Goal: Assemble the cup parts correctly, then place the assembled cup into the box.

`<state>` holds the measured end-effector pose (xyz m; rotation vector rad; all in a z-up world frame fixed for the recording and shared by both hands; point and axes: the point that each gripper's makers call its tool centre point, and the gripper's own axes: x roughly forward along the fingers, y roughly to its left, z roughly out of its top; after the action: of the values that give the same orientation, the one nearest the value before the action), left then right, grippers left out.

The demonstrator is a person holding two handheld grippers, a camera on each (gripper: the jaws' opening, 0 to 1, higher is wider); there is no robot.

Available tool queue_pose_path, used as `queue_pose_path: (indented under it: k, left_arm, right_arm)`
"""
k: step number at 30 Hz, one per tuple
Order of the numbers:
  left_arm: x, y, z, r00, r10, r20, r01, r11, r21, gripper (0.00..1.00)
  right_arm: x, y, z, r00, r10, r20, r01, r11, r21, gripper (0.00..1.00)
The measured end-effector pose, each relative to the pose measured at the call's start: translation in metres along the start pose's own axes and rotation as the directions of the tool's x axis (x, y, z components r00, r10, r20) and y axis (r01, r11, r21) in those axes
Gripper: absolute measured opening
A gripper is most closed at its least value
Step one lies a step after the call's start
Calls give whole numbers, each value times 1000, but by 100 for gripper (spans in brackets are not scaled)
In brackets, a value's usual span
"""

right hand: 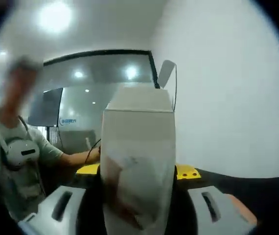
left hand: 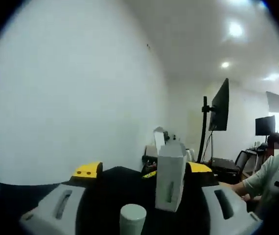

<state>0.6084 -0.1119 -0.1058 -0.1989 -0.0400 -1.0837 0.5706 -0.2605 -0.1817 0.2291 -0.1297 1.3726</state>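
Nearest in the left gripper view, the pale cup (left hand: 132,218) stands between the left gripper (left hand: 142,174)'s wide-open, empty jaws, the open-topped box (left hand: 171,181) just beyond. Right gripper (right hand: 137,171) probably clamps the box; steady it upright before lowering the cup in

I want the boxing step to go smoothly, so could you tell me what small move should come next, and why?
Probably bring the left gripper forward to the small pale cylindrical cup standing between its open jaws, since the tall white carton box stands upright just beyond with its top flap open.
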Motion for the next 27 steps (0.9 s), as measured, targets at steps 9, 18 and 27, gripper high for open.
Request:
queue_pose_path:
  k: [9,18,27]
  left_arm:
    - [-2,21,-45,996,78,-38,-79,997,-20,57]
    - [2,32,-65,994,101,-51,-104,993,-54,55]
    - [4,11,-74,997,61,-56,-64,997,-48,55]
  right_arm:
    - [-8,-23,-61,1000,-4,-16,5,998,67,52]
    - [-25,-34,-59,998,-40,47,34,992,121,52]
    - [-17,-54,-25,960,-76,270,21,980,200,52]
